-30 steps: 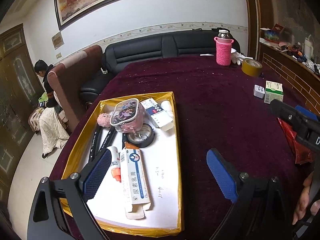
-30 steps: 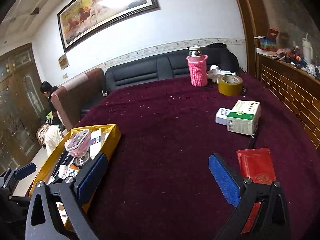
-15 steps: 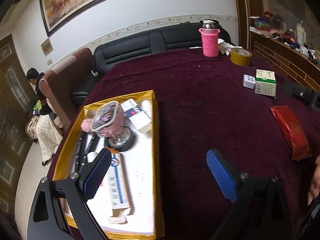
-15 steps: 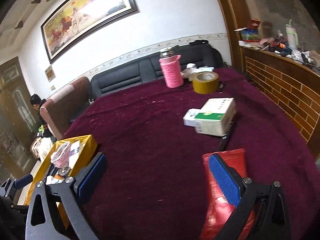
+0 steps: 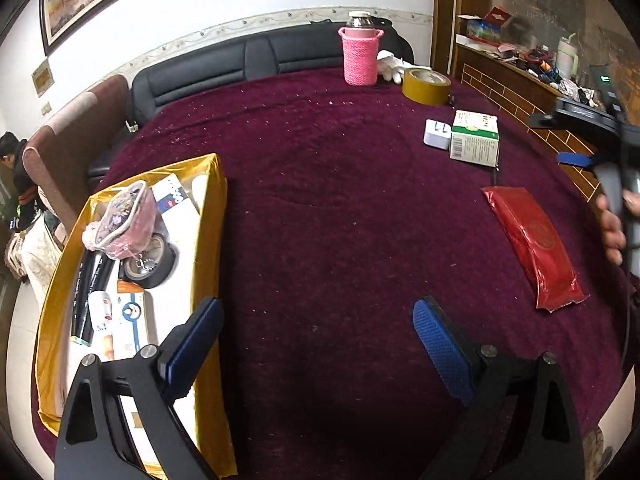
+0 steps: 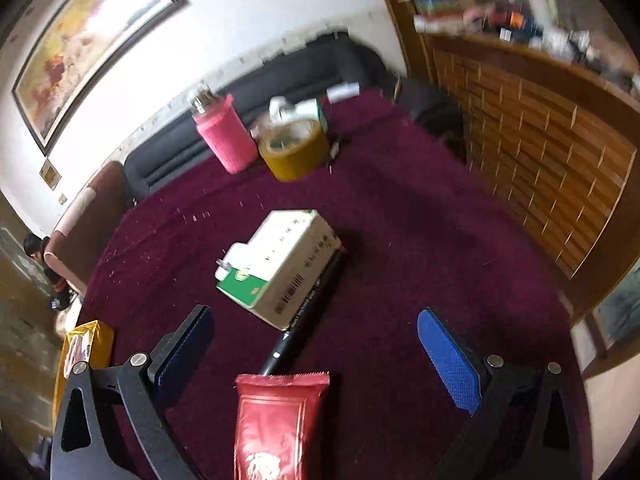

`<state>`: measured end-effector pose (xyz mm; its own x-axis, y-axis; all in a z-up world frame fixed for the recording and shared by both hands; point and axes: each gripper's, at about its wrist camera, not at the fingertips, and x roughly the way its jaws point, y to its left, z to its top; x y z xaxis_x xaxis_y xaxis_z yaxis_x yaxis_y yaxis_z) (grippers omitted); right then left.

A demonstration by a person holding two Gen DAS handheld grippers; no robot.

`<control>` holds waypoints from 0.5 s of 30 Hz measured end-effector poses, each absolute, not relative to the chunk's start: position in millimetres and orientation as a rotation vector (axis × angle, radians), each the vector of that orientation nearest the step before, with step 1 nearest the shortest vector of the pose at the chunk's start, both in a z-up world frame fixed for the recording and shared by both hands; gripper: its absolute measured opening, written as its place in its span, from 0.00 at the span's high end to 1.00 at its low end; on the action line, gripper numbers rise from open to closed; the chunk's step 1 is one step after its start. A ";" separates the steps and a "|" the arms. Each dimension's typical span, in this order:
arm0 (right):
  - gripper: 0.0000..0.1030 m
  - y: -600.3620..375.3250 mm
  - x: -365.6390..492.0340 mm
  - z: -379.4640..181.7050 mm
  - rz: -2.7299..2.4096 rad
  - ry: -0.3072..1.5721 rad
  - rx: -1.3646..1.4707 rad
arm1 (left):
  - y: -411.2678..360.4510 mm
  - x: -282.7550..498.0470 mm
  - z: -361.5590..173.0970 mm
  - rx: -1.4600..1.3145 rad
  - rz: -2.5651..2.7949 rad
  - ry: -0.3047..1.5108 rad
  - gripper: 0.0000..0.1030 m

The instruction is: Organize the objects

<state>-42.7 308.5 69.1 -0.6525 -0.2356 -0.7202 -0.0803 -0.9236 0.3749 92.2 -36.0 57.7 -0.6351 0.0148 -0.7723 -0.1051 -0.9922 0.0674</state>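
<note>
A yellow-rimmed tray [image 5: 212, 216] at the left holds a pink pouch [image 5: 124, 220], a black tape roll, pens and small boxes. My left gripper [image 5: 318, 328] is open and empty over bare maroon cloth, just right of the tray. A red packet [image 5: 532, 248] lies at the right. In the right wrist view the red packet [image 6: 280, 424] sits low between the open fingers of my right gripper [image 6: 316, 332], untouched. Ahead of it lie a black pen [image 6: 308, 312], a white-and-green box [image 6: 280, 264] and a white adapter [image 6: 234, 256].
A pink-sleeved bottle [image 5: 360, 56] and a yellow tape roll [image 5: 426, 86] stand at the far edge of the table. A wooden counter [image 6: 540, 148] with clutter runs along the right. A black sofa is behind the table. A hand [image 5: 612, 228] holds the right gripper's handle.
My left gripper has swung right, from above the tray to the cloth beside it. My right gripper has moved forward over the red packet and tilted towards the box and pen.
</note>
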 end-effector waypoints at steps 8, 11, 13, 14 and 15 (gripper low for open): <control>0.00 303.4 -129.4 66.6 -2.685 -0.581 1.295 | -45.0 99.8 60.2 -1.315 2.795 0.147 0.07; 0.00 295.1 -155.9 51.0 -2.508 -0.672 1.398 | -54.4 101.8 59.7 -1.336 2.802 0.137 0.07; 0.00 279.0 -155.5 46.8 -2.367 -0.674 1.421 | -61.7 102.9 61.3 -1.326 2.815 0.126 0.07; 0.00 262.9 -148.1 48.5 -2.298 -0.627 1.414 | -65.0 102.5 62.1 -1.318 2.822 0.112 0.07; 0.00 250.9 -141.5 50.0 -2.245 -0.593 1.407 | -69.6 100.8 63.1 -1.310 2.827 0.082 0.07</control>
